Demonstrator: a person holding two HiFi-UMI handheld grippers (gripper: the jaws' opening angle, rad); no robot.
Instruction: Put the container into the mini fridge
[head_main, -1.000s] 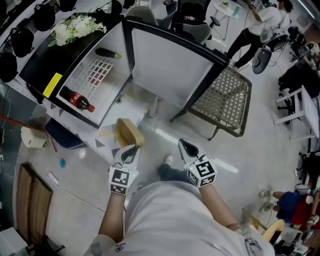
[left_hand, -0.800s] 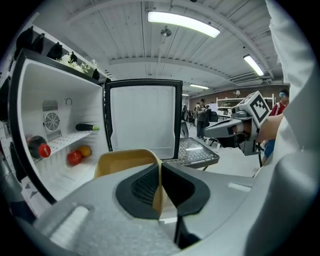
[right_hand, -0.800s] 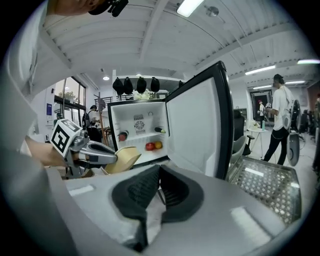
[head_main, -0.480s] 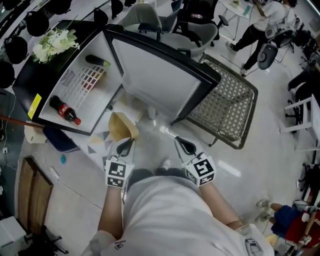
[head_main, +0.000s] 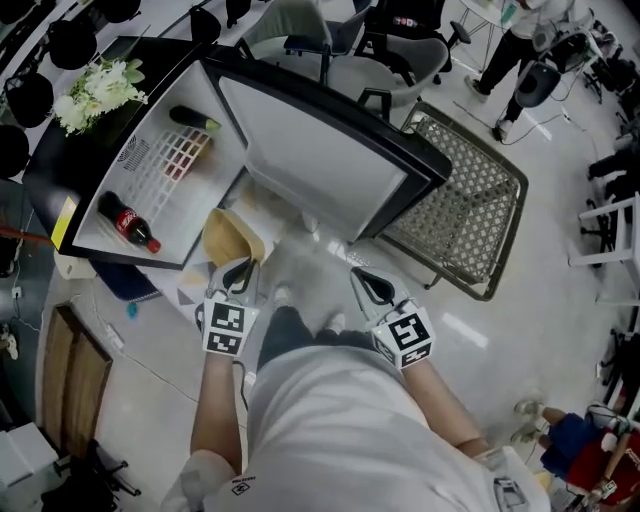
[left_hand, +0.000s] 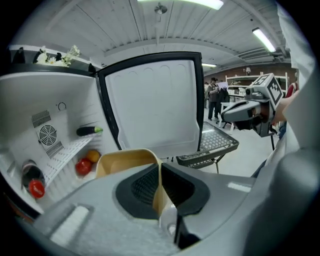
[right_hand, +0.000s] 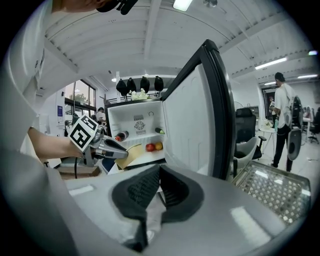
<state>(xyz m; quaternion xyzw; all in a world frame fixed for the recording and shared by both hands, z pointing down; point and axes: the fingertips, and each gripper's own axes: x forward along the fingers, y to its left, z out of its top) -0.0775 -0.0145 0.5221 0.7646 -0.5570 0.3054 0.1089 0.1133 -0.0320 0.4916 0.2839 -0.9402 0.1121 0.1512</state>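
Tan container (head_main: 232, 238) in L claw (head_main: 240, 268) grip; R claw (head_main: 362, 280) closed, empty; cola btl (head_main: 127, 222) in fridge (head_main: 318, 150).

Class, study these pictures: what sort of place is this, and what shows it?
Probably an open-plan office or workroom: black swivel office chairs, long ceiling strip lights, and a black mini fridge with a white inside standing open.
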